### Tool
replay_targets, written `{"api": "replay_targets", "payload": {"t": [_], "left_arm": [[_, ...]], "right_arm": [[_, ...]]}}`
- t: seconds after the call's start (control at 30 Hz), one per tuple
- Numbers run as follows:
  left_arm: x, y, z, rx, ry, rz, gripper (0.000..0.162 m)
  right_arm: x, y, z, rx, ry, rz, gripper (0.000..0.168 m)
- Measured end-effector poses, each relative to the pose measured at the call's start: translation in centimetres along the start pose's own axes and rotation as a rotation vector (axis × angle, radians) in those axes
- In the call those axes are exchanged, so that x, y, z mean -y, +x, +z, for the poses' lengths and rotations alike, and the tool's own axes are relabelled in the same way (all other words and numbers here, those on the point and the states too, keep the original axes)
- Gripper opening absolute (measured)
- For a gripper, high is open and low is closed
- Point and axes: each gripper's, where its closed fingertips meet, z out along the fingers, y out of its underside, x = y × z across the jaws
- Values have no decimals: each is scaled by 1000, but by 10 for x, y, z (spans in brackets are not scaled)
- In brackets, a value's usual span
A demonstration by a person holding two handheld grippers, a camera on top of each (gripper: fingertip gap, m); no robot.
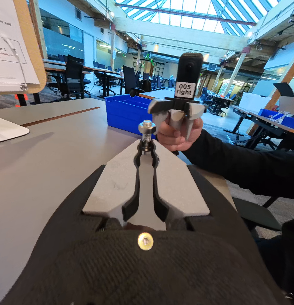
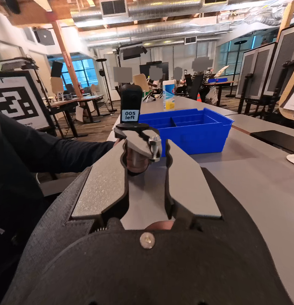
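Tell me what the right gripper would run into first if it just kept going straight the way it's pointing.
Most likely the bolt with its nut, held upright by the left gripper. It sits in line with the gap between the open right gripper's fingers, slightly right of centre. The blue bin lies beyond, though depth is hard to judge.

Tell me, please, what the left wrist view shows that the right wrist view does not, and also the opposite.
Only the left wrist view: the right gripper seen from the front, held in a hand; a paper sheet on a wooden board; a glass skylight.

Only the right wrist view: a wipes canister behind the bin, a black-and-white marker board, and the divider inside the bin.

Both: the blue bin, the grey table, and the bolt with its nut, clamped upright in the left gripper.
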Motion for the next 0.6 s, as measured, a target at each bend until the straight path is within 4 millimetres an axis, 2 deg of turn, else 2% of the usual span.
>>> {"api": "replay_targets", "payload": {"t": [0.1, 0.2, 0.3, 0.33, 0.37, 0.4, 0.5, 0.6], "left_arm": [[-7, 10, 8, -32, -30, 10, 7], [-14, 16, 14, -48, -60, 28, 7], [-13, 9, 12, -16, -58, 40, 7], [-10, 7, 9, -6, -44, 42, 7], [-5, 2, 6, 13, -20, 32, 7], [-1, -3, 2, 32, 2, 8, 7], [4, -6, -3, 16, 18, -37, 7], [-2, -1, 2, 7, -8, -13, 7]], "right_arm": [[-9, 4, 11, -27, -34, 0, 46], [-21, -3, 22, 8, -83, 9, 46], [-21, -8, 19, 38, -98, 29, 50], [-17, -9, 13, 51, -87, 34, 40], [-10, -15, 6, 94, -62, 32, 14], [-1, -18, -2, 115, -21, 33, 15], [18, 1, -15, 12, 71, 39, 34], [11, 9, -8, -32, 45, 38, 36]]}}
